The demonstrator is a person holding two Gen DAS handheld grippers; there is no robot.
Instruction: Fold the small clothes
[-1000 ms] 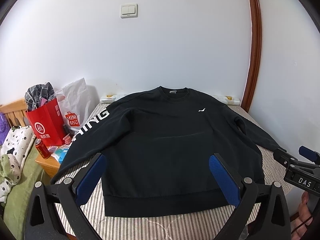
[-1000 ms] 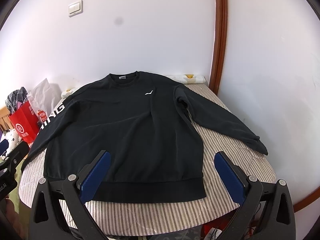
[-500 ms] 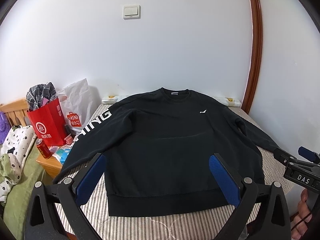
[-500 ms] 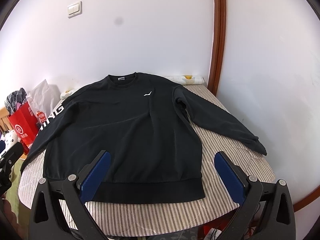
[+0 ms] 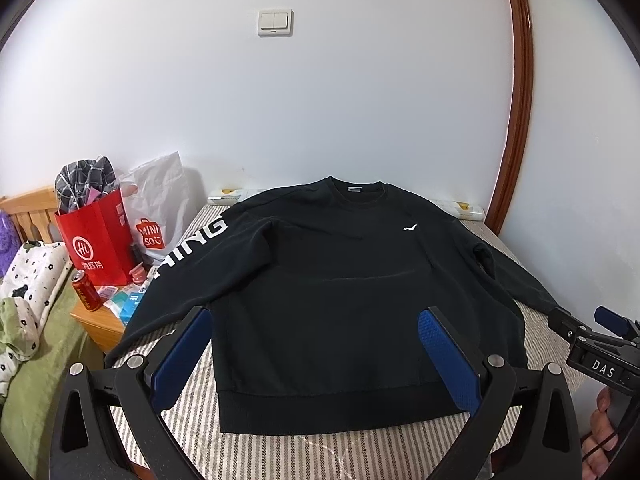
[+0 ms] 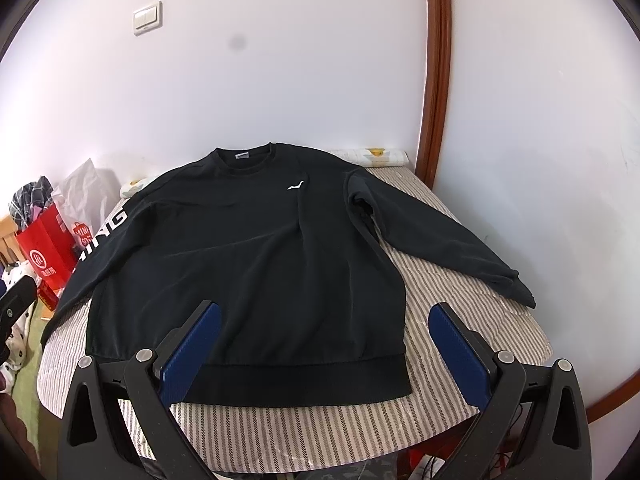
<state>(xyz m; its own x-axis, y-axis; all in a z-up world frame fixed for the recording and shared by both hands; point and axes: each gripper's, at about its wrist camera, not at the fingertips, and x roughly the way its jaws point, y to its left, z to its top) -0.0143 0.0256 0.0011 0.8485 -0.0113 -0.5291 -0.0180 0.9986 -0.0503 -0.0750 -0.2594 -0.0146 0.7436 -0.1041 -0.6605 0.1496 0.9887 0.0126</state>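
A black sweatshirt (image 5: 340,292) (image 6: 256,256) lies flat and face up on a striped table (image 5: 280,452) (image 6: 472,308), collar toward the wall, both sleeves spread out. White letters run down its left sleeve (image 5: 188,248). Its right sleeve (image 6: 440,240) reaches toward the table's right edge. My left gripper (image 5: 316,316) hovers open above the hem, holding nothing. My right gripper (image 6: 324,312) also stands open over the hem's right part, empty. The right gripper's body (image 5: 592,344) shows at the right edge of the left wrist view, with a hand below it.
Left of the table stand a red paper bag (image 5: 96,240), a white shopping bag (image 5: 160,208), a red can (image 5: 86,290) on a wooden stand and bedding (image 5: 24,288). A white wall lies behind, with a wooden door frame (image 6: 436,64) at the right.
Both grippers have drifted slightly back and up, so the sweatshirt sits a little lower in each view. The sweatshirt itself has not moved. Both stay open.
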